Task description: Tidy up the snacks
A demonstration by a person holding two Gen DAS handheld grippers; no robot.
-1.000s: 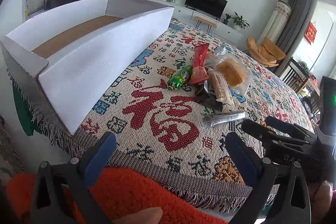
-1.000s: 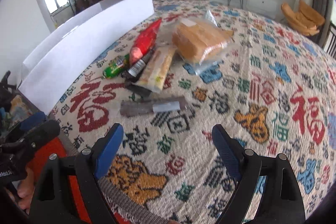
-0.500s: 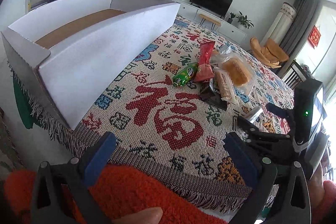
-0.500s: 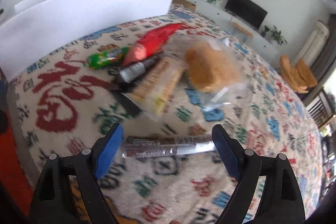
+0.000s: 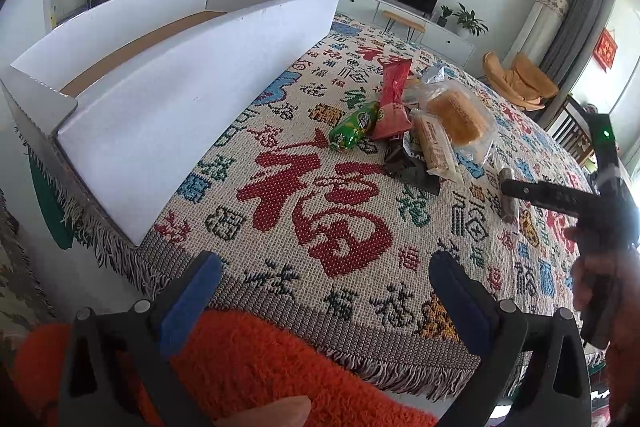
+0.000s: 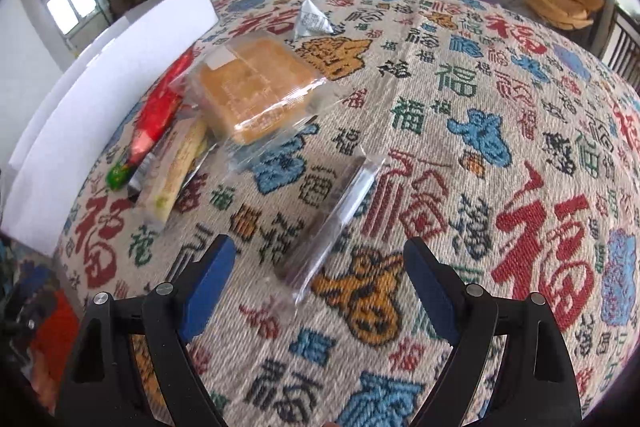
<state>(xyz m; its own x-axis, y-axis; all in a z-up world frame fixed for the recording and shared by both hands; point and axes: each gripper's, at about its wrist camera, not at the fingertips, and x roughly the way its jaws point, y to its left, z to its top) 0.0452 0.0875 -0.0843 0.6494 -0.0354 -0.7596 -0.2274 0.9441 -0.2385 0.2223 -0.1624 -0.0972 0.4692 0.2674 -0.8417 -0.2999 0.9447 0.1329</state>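
A long dark snack bar in clear wrap [image 6: 332, 215] lies on the patterned cloth, its near end between the open fingers of my right gripper [image 6: 320, 275]. Behind it lies a pile: a wrapped cake [image 6: 250, 89], a beige biscuit pack [image 6: 172, 175], a red packet [image 6: 160, 111], a green packet [image 6: 118, 175]. In the left wrist view the green packet [image 5: 354, 125], red packet [image 5: 394, 101] and cake [image 5: 456, 115] lie mid-table. My left gripper [image 5: 320, 291] hangs open over the table's near edge, holding nothing. The right gripper [image 5: 536, 191] shows at the right over the bar [image 5: 507, 199].
A long white cardboard tray [image 5: 192, 99] with a brown floor stands along the table's left side. A small silver triangular packet [image 6: 314, 21] lies behind the cake. An orange fuzzy sleeve [image 5: 256, 359] fills the foreground under my left gripper.
The right gripper has swung round over the dark snack bar, which now points away from it instead of lying crosswise. The left gripper has barely moved.
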